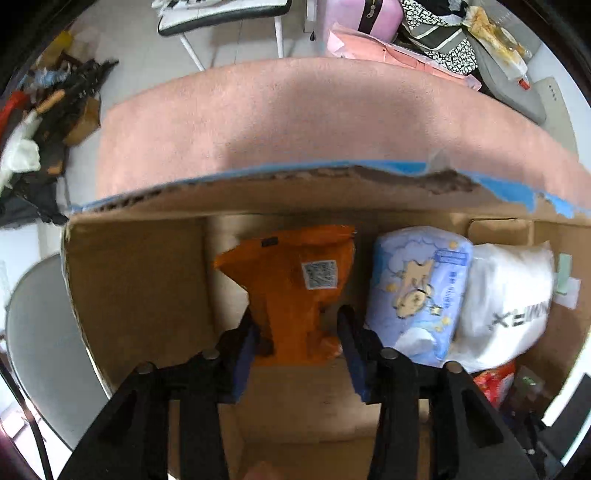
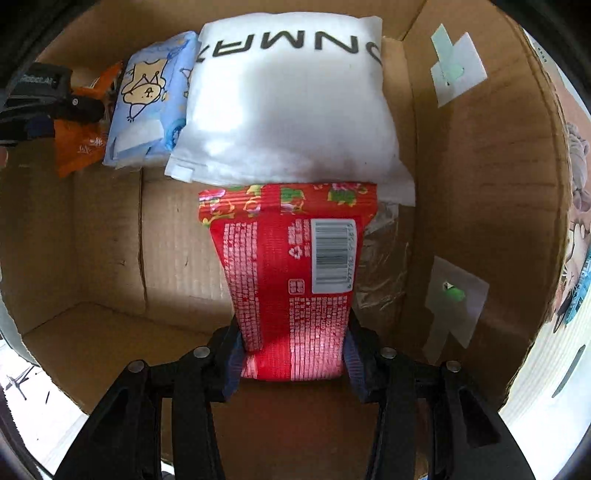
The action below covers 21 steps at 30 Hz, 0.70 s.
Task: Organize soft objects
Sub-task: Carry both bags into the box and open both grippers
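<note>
The brown cardboard box point(image 2: 92, 258) has bare floor at left (near side); the white pillow pack point(image 2: 288, 110) crowds its far wall.

A cluttered home room: a pink rug point(image 1: 295, 122) on pale tiled floor point(image 1: 122, 40), a white-legged chair point(image 1: 221, 18), heaped bags point(image 1: 436, 37) beyond an open cardboard box point(image 1: 140, 280).

Both wrist cameras peer steeply down, close, into one cardboard box point(image 2: 461, 206); both catch the white pack point(image 1: 506, 306) inside.
</note>
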Tool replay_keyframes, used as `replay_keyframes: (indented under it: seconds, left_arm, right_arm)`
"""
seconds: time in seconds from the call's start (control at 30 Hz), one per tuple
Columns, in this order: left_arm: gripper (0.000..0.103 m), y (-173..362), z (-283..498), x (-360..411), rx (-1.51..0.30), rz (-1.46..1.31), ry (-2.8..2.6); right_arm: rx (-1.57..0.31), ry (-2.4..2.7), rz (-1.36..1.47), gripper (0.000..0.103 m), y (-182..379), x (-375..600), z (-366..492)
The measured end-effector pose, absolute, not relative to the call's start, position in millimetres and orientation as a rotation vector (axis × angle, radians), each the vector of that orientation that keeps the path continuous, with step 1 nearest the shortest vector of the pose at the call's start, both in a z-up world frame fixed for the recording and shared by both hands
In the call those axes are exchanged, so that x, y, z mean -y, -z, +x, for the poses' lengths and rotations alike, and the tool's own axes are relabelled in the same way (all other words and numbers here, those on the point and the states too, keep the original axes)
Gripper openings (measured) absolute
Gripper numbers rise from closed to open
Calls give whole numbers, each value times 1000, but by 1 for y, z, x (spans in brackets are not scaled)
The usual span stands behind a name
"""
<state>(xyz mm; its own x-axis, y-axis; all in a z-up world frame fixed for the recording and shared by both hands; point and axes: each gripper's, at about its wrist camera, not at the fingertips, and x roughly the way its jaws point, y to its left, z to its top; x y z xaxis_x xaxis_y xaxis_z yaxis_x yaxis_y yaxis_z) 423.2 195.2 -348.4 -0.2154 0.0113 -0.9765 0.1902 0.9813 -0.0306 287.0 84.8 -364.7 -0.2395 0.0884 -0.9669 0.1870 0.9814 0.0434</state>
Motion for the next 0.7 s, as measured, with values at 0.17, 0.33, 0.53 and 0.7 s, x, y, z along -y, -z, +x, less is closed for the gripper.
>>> replay_keyframes:
  seconds: [0.17, 0.33, 0.53, 0.7]
  left_arm:
    - [87, 314, 420, -198, -1717, 98, 190]
    - [98, 263, 385, -206, -1612, 42, 217]
    - [98, 225, 335, -221, -1471, 95, 177]
    - [98, 210, 289, -232, -1415, 120, 174]
  right_arm:
    - [-1763, 52, 262, 85, 339, -90, 295]
    - [-1663, 74, 193, 103, 302, -95, 287]
    - [-1569, 119, 154, 103, 268, -77, 267]
    - [-1502, 129, 134, 103, 238, -72, 247]
